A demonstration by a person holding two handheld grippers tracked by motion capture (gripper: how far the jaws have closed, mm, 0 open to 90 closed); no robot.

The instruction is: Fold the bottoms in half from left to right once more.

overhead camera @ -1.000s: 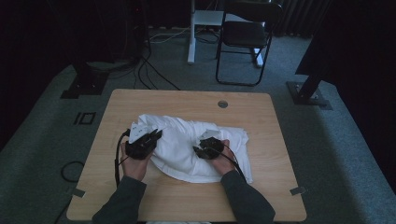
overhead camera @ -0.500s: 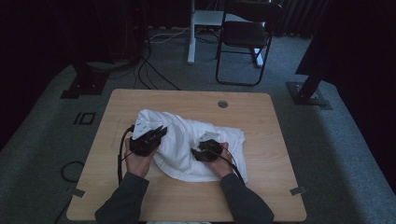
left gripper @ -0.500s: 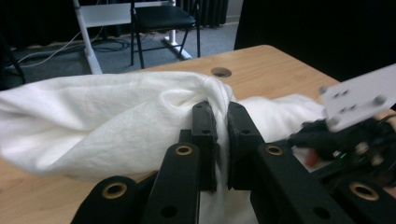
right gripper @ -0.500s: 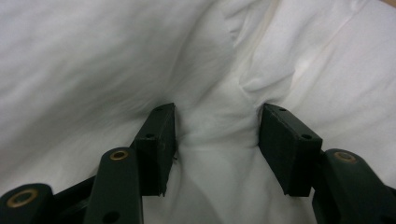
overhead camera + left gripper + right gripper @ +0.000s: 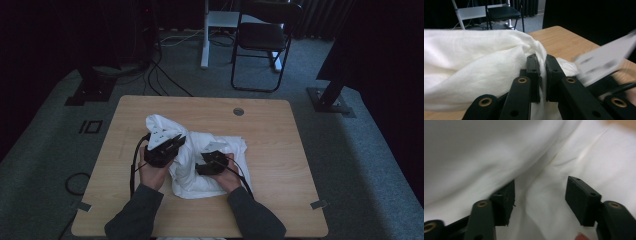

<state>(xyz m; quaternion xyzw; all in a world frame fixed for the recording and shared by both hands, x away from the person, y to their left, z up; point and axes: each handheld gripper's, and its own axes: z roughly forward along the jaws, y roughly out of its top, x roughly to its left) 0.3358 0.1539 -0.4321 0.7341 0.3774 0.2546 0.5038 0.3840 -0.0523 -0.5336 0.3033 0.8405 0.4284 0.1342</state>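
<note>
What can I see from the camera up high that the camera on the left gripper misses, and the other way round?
The high view alone gives the whole wooden table, both forearms and the right gripper over the cloth. The left gripper view alone gives a close look at its jaws pinching a fold of the white cloth. Both share the cloth, the tabletop and the black chair behind.

We saw a plain white cloth [image 5: 200,155] without any pattern lying on a light wood-grain table [image 5: 280,165], both the left gripper [image 5: 176,142] and the right gripper [image 5: 206,159] black with brass-coloured rivets, dark grey sleeves [image 5: 135,215], a grey carpet [image 5: 45,150] and a black chair [image 5: 262,40].
</note>
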